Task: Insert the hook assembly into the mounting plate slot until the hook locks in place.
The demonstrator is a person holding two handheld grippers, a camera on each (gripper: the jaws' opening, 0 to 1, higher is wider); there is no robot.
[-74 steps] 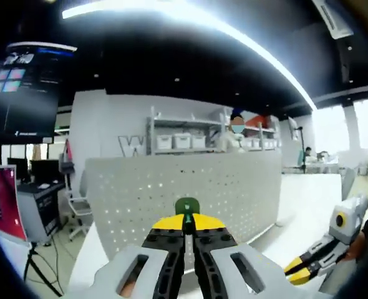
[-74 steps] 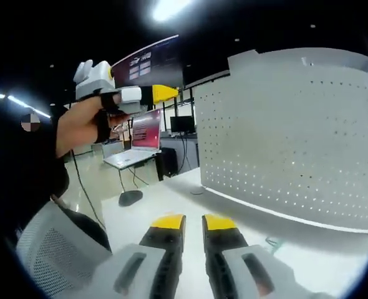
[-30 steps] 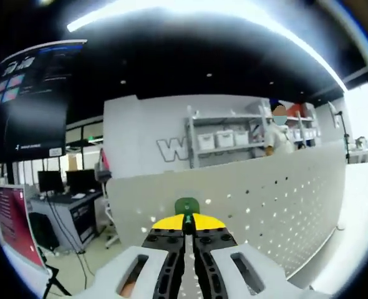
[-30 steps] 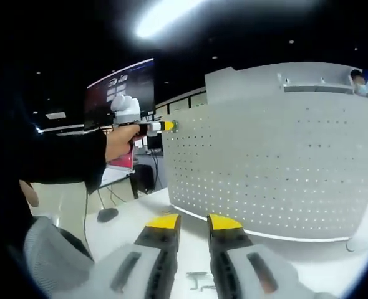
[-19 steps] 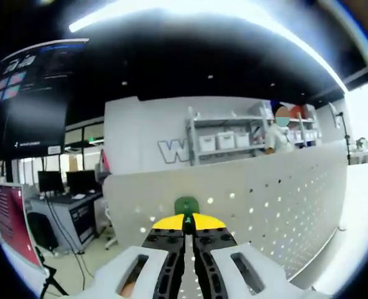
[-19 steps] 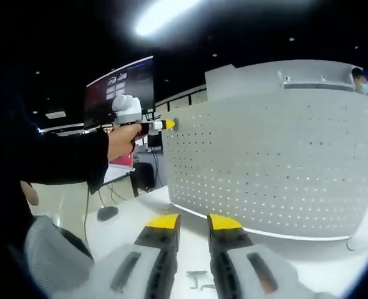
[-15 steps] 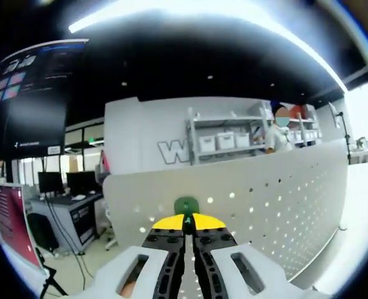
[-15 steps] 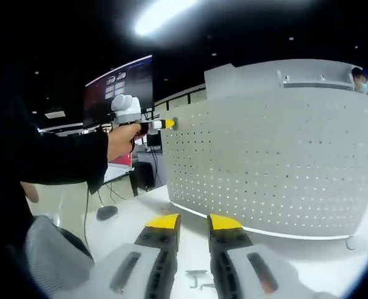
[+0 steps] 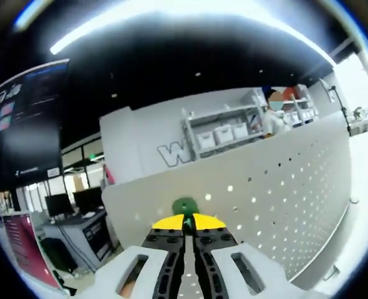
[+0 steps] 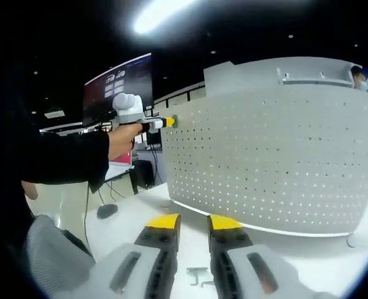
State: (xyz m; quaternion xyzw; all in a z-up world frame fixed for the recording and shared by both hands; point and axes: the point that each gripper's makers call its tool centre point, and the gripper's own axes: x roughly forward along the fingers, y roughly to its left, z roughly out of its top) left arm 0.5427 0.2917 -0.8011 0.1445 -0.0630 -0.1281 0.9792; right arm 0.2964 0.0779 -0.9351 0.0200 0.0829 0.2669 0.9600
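In the left gripper view my left gripper (image 9: pixel 185 222) is shut on a small green hook (image 9: pixel 185 206), whose round head sticks out above the yellow tips. Just past it stands the white perforated mounting plate (image 9: pixel 284 199). In the right gripper view the same plate (image 10: pixel 277 156) stands upright on the table, and the left gripper (image 10: pixel 165 122), held by a hand, sits at the plate's upper left corner with the green hook (image 10: pixel 173 121) touching or nearly touching the edge. My right gripper (image 10: pixel 194 223) hovers low over the table, open, nothing between its jaws.
The white table (image 10: pixel 140 205) runs under the plate; small metal parts (image 10: pixel 199 275) lie on it just ahead of the right jaws. A black-sleeved arm (image 10: pixel 59 159) crosses the left. A dark wall screen (image 10: pixel 118 81) hangs behind. Shelves with bins (image 9: pixel 218 134) stand beyond the plate.
The left gripper, still shut on the hook, has gone from away from the plate up to its upper left corner. The left view has since rolled a little. The right gripper stays open.
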